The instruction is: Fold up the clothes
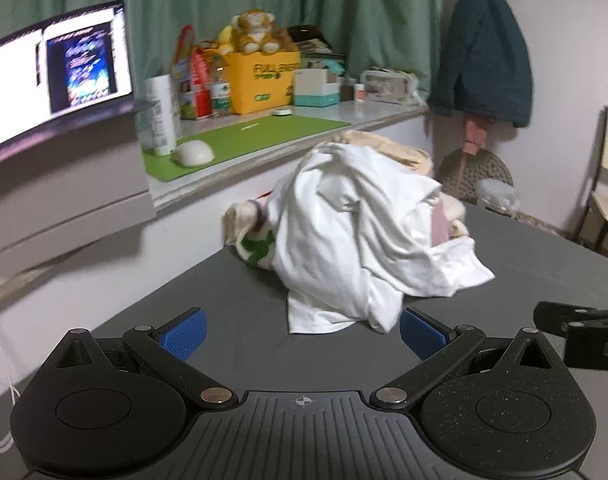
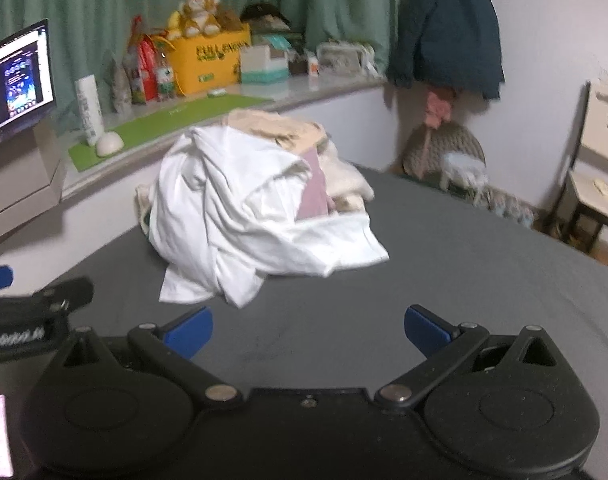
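Observation:
A heap of clothes sits on the grey table [image 1: 232, 312] [image 2: 423, 264], near its far edge by the wall. On top lies a crumpled white garment [image 1: 355, 236] [image 2: 240, 216]; beige [image 2: 280, 128] and pink [image 2: 315, 196] pieces show under it, and a cream piece with green trim [image 1: 256, 244] pokes out at the left. My left gripper [image 1: 302, 334] is open just short of the white garment's near hem, holding nothing. My right gripper [image 2: 307, 332] is open too, a little further back from the heap. Each gripper's black body shows at the edge of the other's view.
A ledge behind the table carries a green mat [image 1: 240, 136], a white mouse [image 1: 192, 153], a white bottle [image 1: 160, 114], a yellow box [image 1: 264, 80] with a plush toy, and a lit monitor [image 1: 52, 76]. A teal coat [image 1: 483, 52] hangs at right; a chair [image 2: 591, 184] stands beyond.

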